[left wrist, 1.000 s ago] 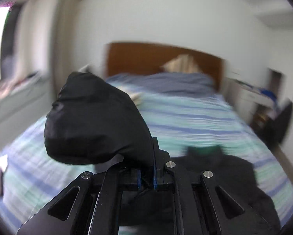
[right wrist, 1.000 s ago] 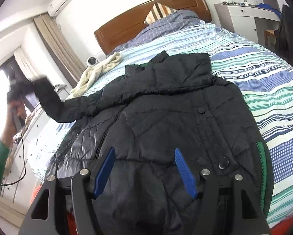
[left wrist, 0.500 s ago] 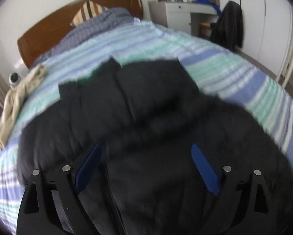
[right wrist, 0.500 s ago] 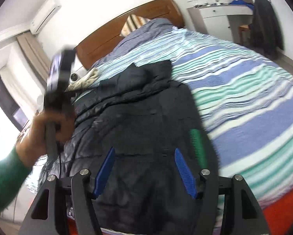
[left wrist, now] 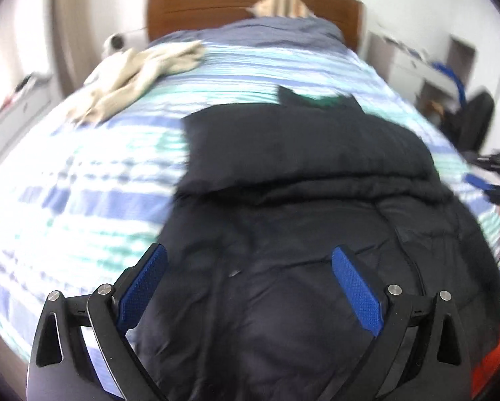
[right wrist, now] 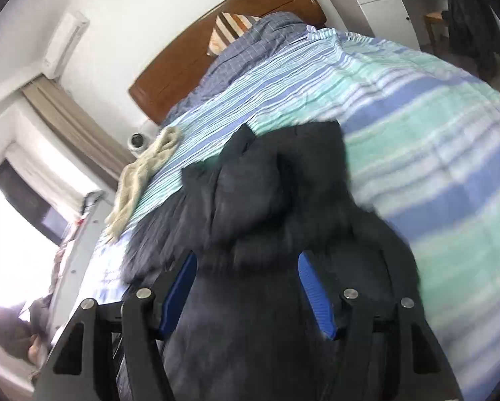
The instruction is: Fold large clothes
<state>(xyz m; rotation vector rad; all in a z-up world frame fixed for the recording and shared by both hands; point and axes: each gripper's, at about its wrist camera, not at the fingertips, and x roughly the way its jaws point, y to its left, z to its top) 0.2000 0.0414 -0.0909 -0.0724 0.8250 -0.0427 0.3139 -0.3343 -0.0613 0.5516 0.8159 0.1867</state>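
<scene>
A large black puffer jacket [left wrist: 300, 217] lies on the striped bed, one sleeve folded across its chest and a green lining showing at the collar. It also fills the lower middle of the right wrist view [right wrist: 276, 234]. My left gripper [left wrist: 250, 260] is open and empty, hovering just above the jacket's lower left part. My right gripper [right wrist: 246, 274] is open and empty, above the jacket's lower body. The right gripper [left wrist: 494, 180] also shows at the right edge of the left wrist view, blurred.
The bed [right wrist: 433, 127] has a blue, green and white striped cover and a wooden headboard [left wrist: 250, 3]. A cream garment [left wrist: 139, 73] lies at the bed's far left. A grey-blue duvet [left wrist: 266, 33] and a striped pillow [right wrist: 231, 26] are at the head. A white dresser [right wrist: 383, 10] stands at the right.
The left gripper has let go of the sleeve it held up a second ago and is open over the jacket. The sleeve lies across the chest. Both views have swung.
</scene>
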